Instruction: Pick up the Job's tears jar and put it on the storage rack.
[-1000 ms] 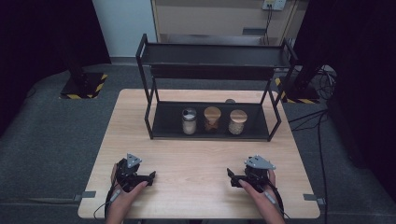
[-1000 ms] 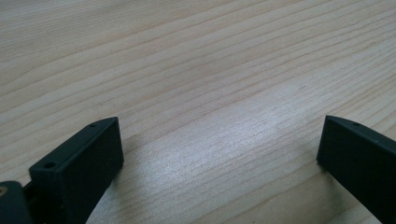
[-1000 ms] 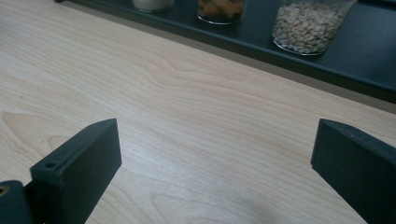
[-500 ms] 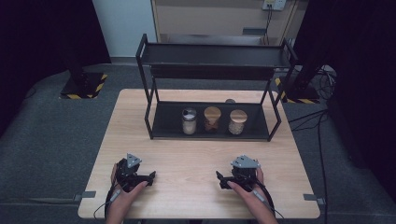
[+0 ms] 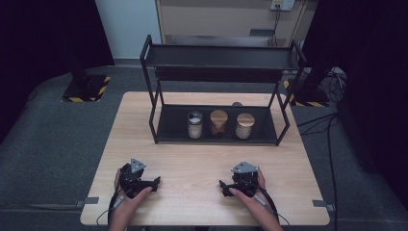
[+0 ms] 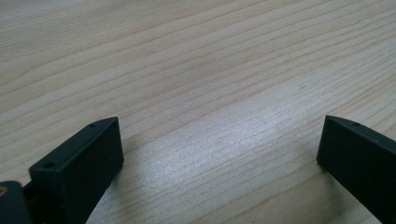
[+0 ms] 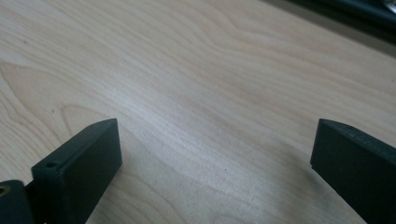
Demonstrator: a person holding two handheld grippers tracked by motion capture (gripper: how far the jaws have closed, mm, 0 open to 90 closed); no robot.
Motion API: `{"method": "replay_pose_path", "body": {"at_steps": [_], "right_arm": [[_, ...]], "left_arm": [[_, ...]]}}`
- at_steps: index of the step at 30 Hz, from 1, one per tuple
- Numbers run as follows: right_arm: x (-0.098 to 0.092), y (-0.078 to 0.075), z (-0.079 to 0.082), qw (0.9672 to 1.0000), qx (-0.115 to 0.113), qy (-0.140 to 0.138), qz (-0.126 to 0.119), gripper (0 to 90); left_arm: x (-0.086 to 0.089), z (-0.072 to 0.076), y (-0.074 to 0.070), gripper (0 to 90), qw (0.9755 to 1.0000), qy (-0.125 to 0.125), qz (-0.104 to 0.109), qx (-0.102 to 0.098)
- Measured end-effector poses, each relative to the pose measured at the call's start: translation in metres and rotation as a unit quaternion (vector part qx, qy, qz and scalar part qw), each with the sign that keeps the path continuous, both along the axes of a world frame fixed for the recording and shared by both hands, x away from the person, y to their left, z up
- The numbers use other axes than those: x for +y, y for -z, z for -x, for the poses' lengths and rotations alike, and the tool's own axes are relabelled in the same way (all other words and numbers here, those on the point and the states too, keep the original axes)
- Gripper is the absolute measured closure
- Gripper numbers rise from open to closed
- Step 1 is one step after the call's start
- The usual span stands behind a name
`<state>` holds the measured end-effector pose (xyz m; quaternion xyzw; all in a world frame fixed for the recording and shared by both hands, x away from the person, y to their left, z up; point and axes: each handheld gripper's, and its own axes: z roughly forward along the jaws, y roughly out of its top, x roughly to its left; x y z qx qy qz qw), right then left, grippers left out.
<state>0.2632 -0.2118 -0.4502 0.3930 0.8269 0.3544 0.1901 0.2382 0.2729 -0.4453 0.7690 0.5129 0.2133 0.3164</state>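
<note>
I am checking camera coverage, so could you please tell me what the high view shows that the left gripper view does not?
High view alone: the black rack with three jars on its lower shelf, both hands, and the right gripper near the table's front edge.

Left gripper view alone: a close look at bare wood grain between its own wide-open jaws.

Shared: the wooden table and the left gripper, empty.

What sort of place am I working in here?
Likely a lab or recording studio, not a kitchen: a lone light wooden table on grey carpet, black curtains around, and hazard-striped stand bases.
</note>
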Motion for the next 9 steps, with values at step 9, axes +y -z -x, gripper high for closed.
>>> {"method": "replay_pose_path", "body": {"at_steps": [9], "right_arm": [[-0.0007, -0.0017, -0.0067, 0.9996, 0.025, 0.007, -0.009, 0.5]], "left_arm": [[-0.0001, 0.0001, 0.0001, 0.0, 1.0, 0.0, 0.0, 0.0]]}}
